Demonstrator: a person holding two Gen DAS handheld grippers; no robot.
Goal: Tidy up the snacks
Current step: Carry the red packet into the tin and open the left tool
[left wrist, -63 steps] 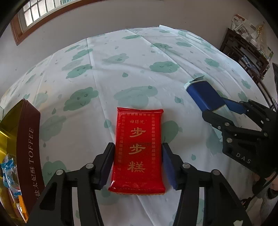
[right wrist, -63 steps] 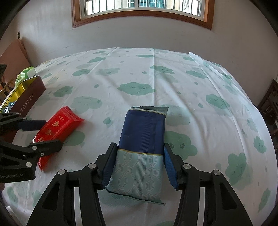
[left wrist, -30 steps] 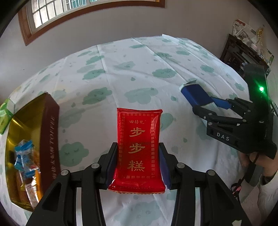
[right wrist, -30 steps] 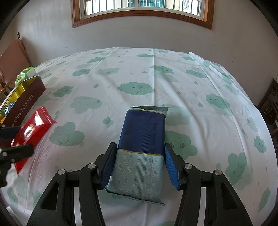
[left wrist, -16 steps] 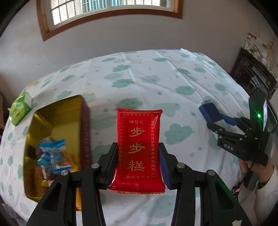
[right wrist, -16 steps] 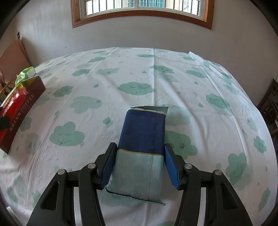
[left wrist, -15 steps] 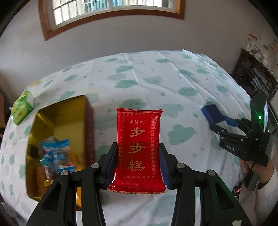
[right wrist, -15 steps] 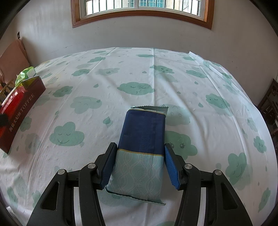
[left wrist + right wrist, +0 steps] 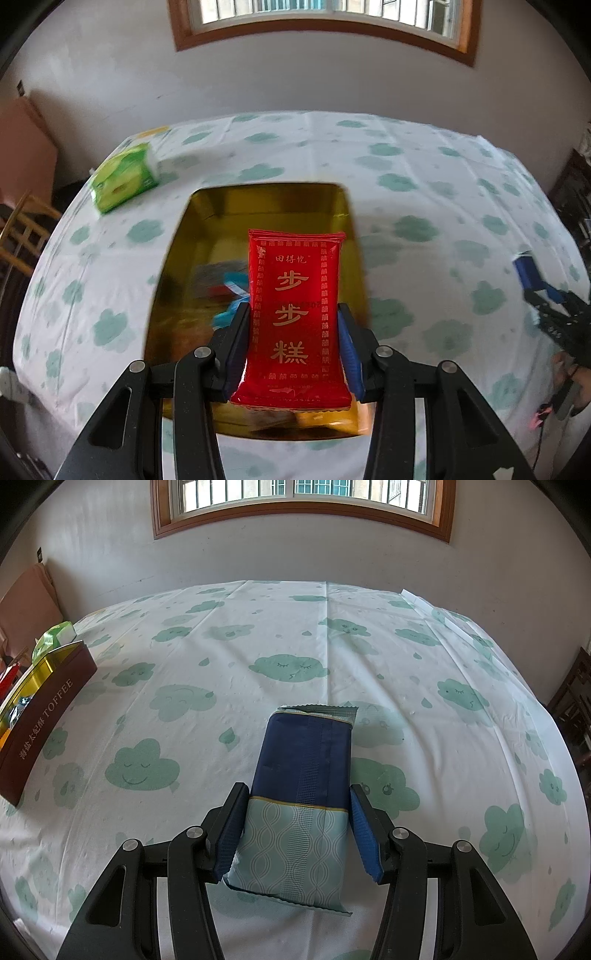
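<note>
Red packet (image 9: pixel 295 317) hangs clamped in left gripper (image 9: pixel 293 343) above gold tin (image 9: pixel 207 221).

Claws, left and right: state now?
Left claw: closed on the red snack packet.
Right claw: around the blue snack packet; grip cannot be told.

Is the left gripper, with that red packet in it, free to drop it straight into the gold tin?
Probably yes. The left gripper holds the red snack packet over the open gold tin; no lid shows, and the few wrapped snacks inside leave bare floor.
</note>
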